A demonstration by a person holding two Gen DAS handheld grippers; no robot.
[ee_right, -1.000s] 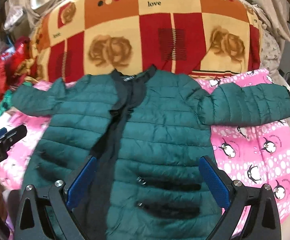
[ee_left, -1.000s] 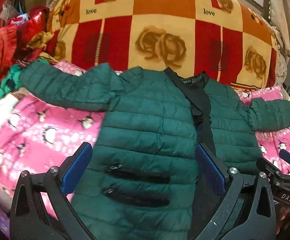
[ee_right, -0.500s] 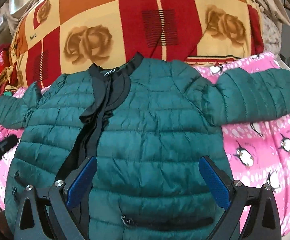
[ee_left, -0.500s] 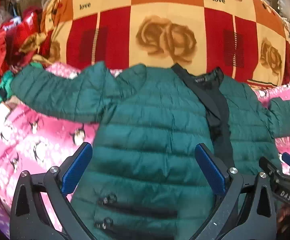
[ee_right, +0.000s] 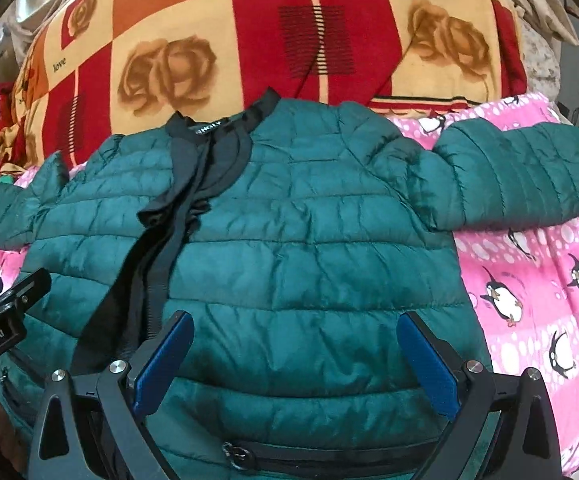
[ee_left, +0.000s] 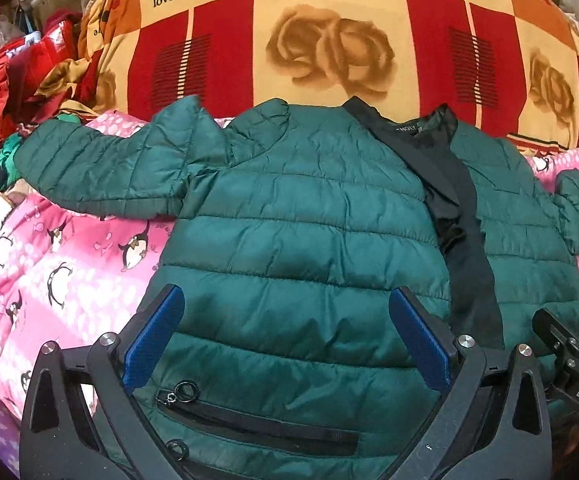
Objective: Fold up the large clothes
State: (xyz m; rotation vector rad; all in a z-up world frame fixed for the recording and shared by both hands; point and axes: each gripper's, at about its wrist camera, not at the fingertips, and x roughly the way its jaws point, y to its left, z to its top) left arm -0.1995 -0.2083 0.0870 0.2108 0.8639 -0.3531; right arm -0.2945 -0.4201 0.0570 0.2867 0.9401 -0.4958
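Observation:
A dark green quilted puffer jacket (ee_left: pixel 289 216) (ee_right: pixel 321 240) lies face up on a pink penguin blanket, front unzipped, black lining showing along the centre, both sleeves spread sideways. My left gripper (ee_left: pixel 285 332) hovers open over the jacket's left front panel, above a zipped pocket (ee_left: pixel 257 420). My right gripper (ee_right: pixel 295 356) hovers open over the right front panel, nothing between its blue pads. The left sleeve (ee_left: pixel 105 172) reaches toward a clothes pile; the right sleeve (ee_right: pixel 517 172) lies on the blanket. Each gripper's tip shows at the edge of the other's view.
A big red, orange and cream rose-patterned pillow (ee_left: pixel 329 40) (ee_right: pixel 289 36) stands right behind the collar. A heap of red and green clothes (ee_left: pixel 5 80) sits at the far left. The pink penguin blanket (ee_right: pixel 549 300) (ee_left: pixel 49 272) spreads to both sides.
Both grippers have moved forward up the jacket toward the collar; the pockets have slid to the bottom of the views and the pillow looms larger. Both stay open.

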